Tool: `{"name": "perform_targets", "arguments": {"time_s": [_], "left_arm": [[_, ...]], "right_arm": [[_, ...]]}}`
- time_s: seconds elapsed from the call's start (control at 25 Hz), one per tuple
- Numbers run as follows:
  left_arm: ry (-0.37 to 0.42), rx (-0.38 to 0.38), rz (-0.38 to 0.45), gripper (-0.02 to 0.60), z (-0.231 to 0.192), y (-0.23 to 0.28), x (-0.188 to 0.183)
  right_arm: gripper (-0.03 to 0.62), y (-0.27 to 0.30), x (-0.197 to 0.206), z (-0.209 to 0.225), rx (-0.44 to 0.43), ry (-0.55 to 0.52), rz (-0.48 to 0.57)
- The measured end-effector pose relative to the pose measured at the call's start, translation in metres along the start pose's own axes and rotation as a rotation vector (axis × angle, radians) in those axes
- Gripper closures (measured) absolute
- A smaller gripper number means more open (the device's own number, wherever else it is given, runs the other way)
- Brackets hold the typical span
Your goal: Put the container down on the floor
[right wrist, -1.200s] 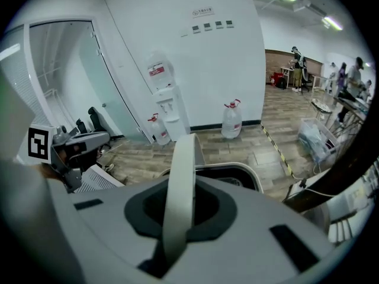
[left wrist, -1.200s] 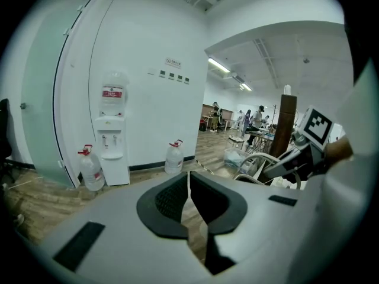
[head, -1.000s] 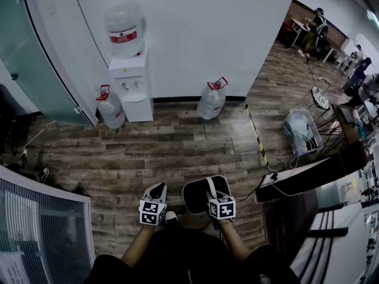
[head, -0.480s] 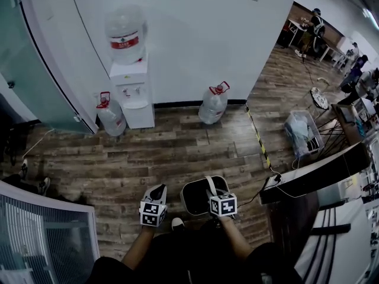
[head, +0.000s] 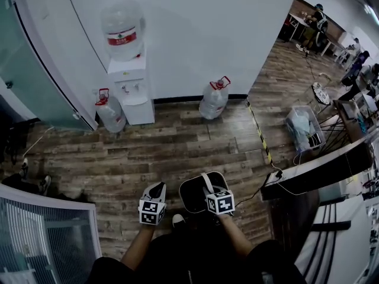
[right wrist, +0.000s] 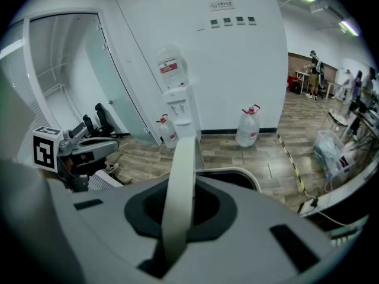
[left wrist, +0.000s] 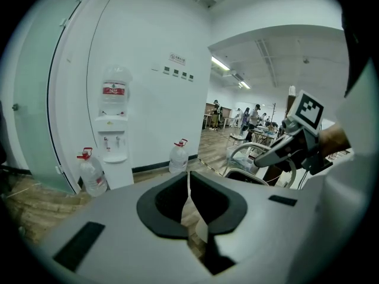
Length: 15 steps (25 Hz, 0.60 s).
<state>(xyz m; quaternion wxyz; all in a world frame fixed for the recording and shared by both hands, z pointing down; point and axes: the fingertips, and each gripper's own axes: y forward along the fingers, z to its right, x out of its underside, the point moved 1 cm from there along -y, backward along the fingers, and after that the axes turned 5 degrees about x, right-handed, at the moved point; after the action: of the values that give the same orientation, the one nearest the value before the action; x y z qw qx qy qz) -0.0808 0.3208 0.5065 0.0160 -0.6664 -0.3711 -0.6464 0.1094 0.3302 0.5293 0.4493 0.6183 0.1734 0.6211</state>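
Note:
The container [head: 192, 195] is a dark bin with a pale rim and a white bail handle [head: 206, 185]. It hangs over the wooden floor just in front of my feet. My right gripper [head: 209, 189] is shut on that handle. In the right gripper view the handle [right wrist: 180, 185] runs as a white strip between the jaws, with the bin's rim [right wrist: 237, 173] beyond. My left gripper [head: 156, 193] hovers beside the bin, to its left, shut and empty. In the left gripper view its pads [left wrist: 190, 201] meet with nothing between them.
A water dispenser [head: 129, 84] stands against the white wall, with loose jugs on the floor left [head: 110, 110] and right [head: 213, 99] of it. A yellow-black tape line [head: 258, 136], a cable [head: 269, 182], a dark desk [head: 320, 169] and a clear box [head: 303, 129] lie to the right.
Both grippers and the hanging container have shifted slightly across the floor with the person. The right gripper's hold on the handle is unchanged.

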Motion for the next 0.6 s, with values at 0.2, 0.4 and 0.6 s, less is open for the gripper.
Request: {"name": "perform_targets", "arguments": {"time_s": [0.2, 0.4, 0.6], "left_arm": [[-0.006, -0.032, 0.014, 0.557, -0.005, 0.019, -0.012], [-0.023, -0.056, 0.018, 0.557, -0.007, 0.043, -0.032], [-0.012, -0.075, 0.02, 0.557, -0.015, 0.071, -0.06]], "right_arm": [[0.565, 0.015, -0.015, 0.007, -0.039, -0.036, -0.006], [0.565, 0.025, -0.028, 0.016, -0.078, -0.035, -0.011], [0.565, 0.04, -0.064, 0.027, -0.109, -0.067, -0.003]]}}
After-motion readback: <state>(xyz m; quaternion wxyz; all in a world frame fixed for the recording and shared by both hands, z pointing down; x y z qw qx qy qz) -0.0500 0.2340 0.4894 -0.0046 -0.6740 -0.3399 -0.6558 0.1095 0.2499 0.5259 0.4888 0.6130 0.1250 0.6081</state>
